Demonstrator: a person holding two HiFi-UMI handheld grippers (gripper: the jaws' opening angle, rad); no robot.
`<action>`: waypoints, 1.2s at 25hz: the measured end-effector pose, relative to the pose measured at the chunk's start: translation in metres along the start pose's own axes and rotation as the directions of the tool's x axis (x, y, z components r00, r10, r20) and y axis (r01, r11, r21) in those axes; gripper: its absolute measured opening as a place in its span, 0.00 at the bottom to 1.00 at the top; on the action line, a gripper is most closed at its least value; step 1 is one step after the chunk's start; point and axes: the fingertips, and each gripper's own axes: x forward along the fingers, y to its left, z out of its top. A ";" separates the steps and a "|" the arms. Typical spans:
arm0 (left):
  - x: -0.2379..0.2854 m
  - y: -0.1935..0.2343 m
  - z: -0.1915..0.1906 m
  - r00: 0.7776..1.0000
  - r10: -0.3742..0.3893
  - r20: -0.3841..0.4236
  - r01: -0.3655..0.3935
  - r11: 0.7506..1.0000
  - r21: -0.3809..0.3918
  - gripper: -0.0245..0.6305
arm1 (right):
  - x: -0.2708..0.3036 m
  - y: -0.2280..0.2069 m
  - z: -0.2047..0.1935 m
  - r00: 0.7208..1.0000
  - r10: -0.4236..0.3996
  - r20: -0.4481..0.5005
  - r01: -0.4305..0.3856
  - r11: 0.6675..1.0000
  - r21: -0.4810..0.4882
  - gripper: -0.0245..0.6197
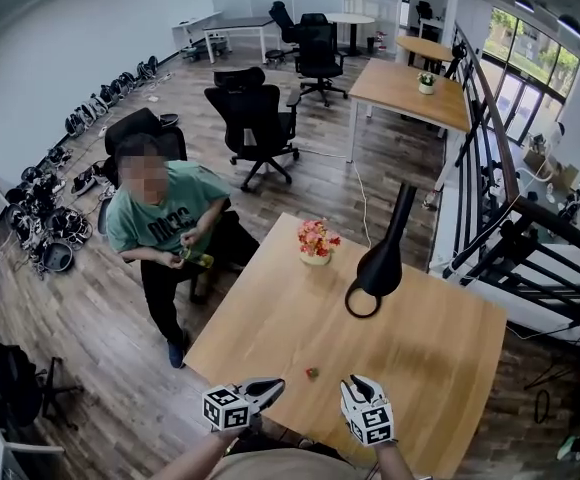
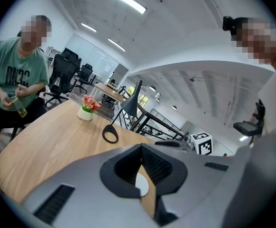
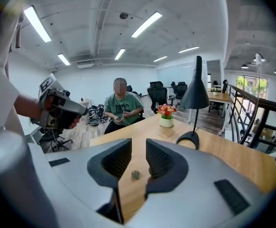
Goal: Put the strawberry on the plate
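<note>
A small red strawberry (image 1: 312, 373) lies on the wooden table (image 1: 440, 358) near its front edge. Just behind and to its left, my left gripper (image 1: 266, 389) is shut and holds nothing. To the strawberry's right, my right gripper (image 1: 356, 384) hovers with its jaws drawn together and nothing held. In the right gripper view the strawberry (image 3: 135, 175) shows on the table through the narrow slit of my right gripper (image 3: 139, 148). In the left gripper view my left gripper (image 2: 140, 148) has its tips touching. No plate can be made out; only a small white round patch (image 2: 141, 185) shows below those tips.
A black desk lamp (image 1: 380, 263) with a ring base stands mid-table, with a small flower pot (image 1: 316, 240) at the far edge. A person in a green shirt (image 1: 160, 218) sits by the table's left corner. Office chairs (image 1: 255, 118) and more tables stand beyond.
</note>
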 end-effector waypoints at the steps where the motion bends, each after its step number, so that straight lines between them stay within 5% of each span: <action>1: -0.001 0.001 -0.001 1.000 0.007 0.001 -0.007 1.000 -0.003 0.04 | 0.005 0.000 -0.004 1.000 0.010 -0.012 -0.010 1.000 -0.012 0.16; 19: -0.010 0.022 -0.003 0.996 0.086 0.004 -0.086 0.996 -0.026 0.04 | 0.069 0.008 -0.068 0.966 0.133 -0.221 -0.163 0.979 -0.122 0.23; 30: -0.007 0.031 -0.003 0.995 0.096 -0.032 -0.097 0.995 -0.012 0.04 | 0.113 0.025 -0.125 0.891 0.181 -0.417 -0.297 0.926 -0.233 0.31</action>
